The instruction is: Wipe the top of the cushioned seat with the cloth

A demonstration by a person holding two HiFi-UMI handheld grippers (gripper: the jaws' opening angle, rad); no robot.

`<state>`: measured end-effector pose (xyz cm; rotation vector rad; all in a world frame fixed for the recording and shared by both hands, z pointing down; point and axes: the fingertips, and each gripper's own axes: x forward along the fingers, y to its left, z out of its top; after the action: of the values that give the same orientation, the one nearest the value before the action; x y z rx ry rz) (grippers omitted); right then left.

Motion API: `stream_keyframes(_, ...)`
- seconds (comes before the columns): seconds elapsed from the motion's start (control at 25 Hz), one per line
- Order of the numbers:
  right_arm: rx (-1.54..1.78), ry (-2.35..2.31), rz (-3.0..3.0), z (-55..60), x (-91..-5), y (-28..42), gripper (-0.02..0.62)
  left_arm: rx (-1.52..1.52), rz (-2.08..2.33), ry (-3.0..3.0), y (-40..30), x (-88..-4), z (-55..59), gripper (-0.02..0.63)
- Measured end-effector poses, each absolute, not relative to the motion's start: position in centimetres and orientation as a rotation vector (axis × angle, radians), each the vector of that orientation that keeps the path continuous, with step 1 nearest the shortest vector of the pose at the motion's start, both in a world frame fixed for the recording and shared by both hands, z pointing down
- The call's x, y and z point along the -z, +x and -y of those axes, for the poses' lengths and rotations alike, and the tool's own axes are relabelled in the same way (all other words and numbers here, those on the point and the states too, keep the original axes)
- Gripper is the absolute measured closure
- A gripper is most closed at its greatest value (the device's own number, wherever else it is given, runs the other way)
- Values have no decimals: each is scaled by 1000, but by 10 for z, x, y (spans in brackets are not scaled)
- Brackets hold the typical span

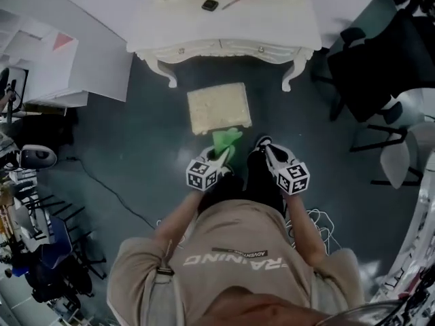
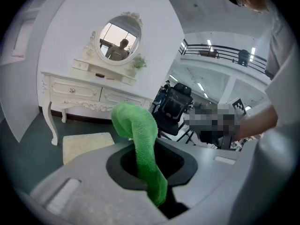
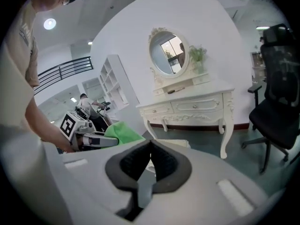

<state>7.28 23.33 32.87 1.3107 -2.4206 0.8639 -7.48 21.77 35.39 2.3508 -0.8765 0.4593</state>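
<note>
The cushioned seat (image 1: 219,107) is a low cream stool on the dark floor, just in front of the dressing table. In the head view my left gripper (image 1: 221,156) is held near the seat's front edge, shut on a green cloth (image 1: 226,138) that sticks up and forward from its jaws. The left gripper view shows the cloth (image 2: 140,139) pinched in the left gripper (image 2: 146,159), with the seat (image 2: 86,144) beyond at the lower left. My right gripper (image 1: 264,147) hangs beside it to the right. Its jaws are shut with nothing between them (image 3: 150,146). The cloth (image 3: 123,132) shows at its left.
A white dressing table (image 1: 224,29) with an oval mirror (image 3: 168,54) stands behind the seat. A black office chair (image 1: 380,66) is at the right, and white shelving (image 1: 47,66) at the left. Cables (image 1: 109,189) lie on the floor near my feet.
</note>
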Motion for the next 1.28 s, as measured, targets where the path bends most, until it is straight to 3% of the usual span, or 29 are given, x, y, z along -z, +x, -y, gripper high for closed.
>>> stream_keyframes(0.56,-450,1021,2662,-213,-157,44,600,-326,1145,2362,-98,-213,-236,558)
stream_keyframes(0.84,-501,1003,2758,-201,-137,70,600,-252,1404,2376,-86,-166,-222,560)
stream_keyframes(1.0,-361,949,2754,-210,-130,53,600,-219,1437,2447,-96,-130,-232,559)
stream_keyframes(1.28,-499,1113,2812,-242,-91,27,600,-107,1478,2531,-133,-84,-268,558)
